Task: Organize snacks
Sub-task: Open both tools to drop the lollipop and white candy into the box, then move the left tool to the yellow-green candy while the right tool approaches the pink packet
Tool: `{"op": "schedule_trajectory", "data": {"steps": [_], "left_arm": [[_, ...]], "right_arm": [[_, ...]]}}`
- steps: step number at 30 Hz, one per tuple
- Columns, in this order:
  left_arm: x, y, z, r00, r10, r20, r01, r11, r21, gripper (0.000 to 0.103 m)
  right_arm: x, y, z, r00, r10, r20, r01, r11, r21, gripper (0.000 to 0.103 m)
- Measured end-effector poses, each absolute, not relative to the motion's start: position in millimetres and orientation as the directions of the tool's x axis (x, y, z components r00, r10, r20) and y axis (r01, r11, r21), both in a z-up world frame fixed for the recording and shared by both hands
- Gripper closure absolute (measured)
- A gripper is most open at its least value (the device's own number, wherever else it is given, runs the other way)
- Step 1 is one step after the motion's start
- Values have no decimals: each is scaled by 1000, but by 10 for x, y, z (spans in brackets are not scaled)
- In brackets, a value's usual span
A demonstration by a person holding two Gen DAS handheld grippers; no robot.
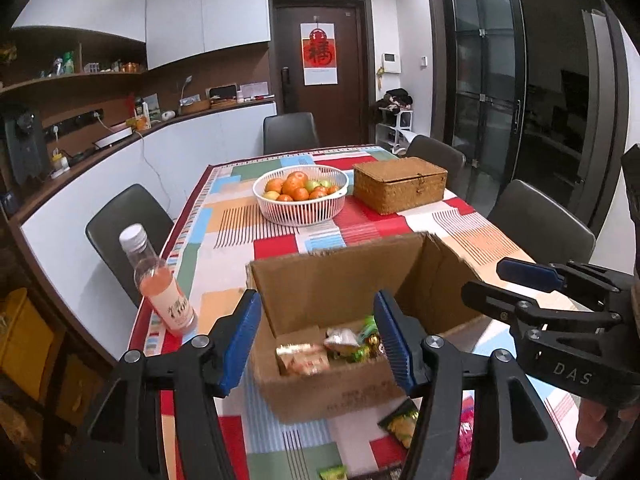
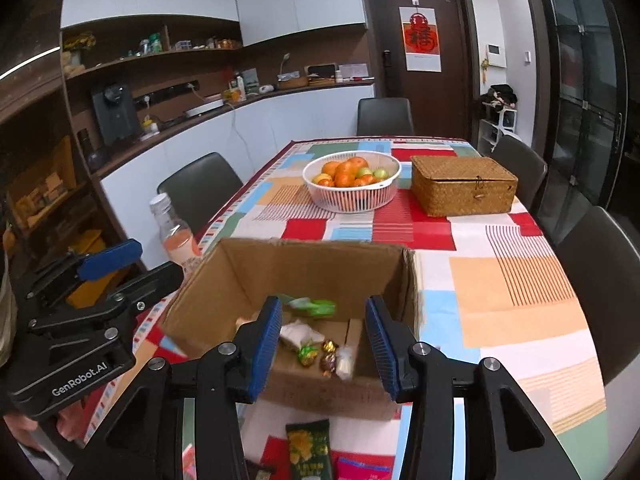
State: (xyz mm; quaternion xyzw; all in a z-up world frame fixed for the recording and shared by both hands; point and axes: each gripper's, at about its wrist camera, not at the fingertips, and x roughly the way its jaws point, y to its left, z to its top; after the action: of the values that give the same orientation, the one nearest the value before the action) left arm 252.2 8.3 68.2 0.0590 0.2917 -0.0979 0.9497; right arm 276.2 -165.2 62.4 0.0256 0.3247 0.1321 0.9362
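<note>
On the counter (image 1: 460, 236), a pink drink bottle (image 1: 162, 284) stands left of the cardboard box (image 2: 304, 276), which already holds several wrapped snacks (image 2: 320, 354). A green packet (image 2: 310, 450) and others wait in front. The left gripper (image 1: 316, 344) and right gripper (image 2: 322, 350) have jaws apart, empty. Readable writing: "GenRobot.AI", "DAS".

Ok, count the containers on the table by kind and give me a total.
Cardboard box: 1
White fruit basket: 1
Wicker box: 1
Bottle: 1
Total: 4
</note>
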Motion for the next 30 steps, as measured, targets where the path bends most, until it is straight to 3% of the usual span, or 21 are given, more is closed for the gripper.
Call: {"op": "schedule_trajectory", "data": {"steps": [3, 23, 30], "left_arm": [[2374, 97, 610, 808, -131, -575, 202, 977, 62, 43], [1681, 252, -289, 664, -56, -746, 183, 979, 90, 42], [1595, 320, -589, 589, -52, -807, 171, 983, 62, 42]], "right_arm": [[2625, -1651, 553, 758, 254, -601, -229, 966, 120, 50], [2071, -1656, -189, 638, 127, -760, -180, 984, 14, 50], [1973, -1646, -527, 543, 139, -828, -175, 983, 50, 50]]}}
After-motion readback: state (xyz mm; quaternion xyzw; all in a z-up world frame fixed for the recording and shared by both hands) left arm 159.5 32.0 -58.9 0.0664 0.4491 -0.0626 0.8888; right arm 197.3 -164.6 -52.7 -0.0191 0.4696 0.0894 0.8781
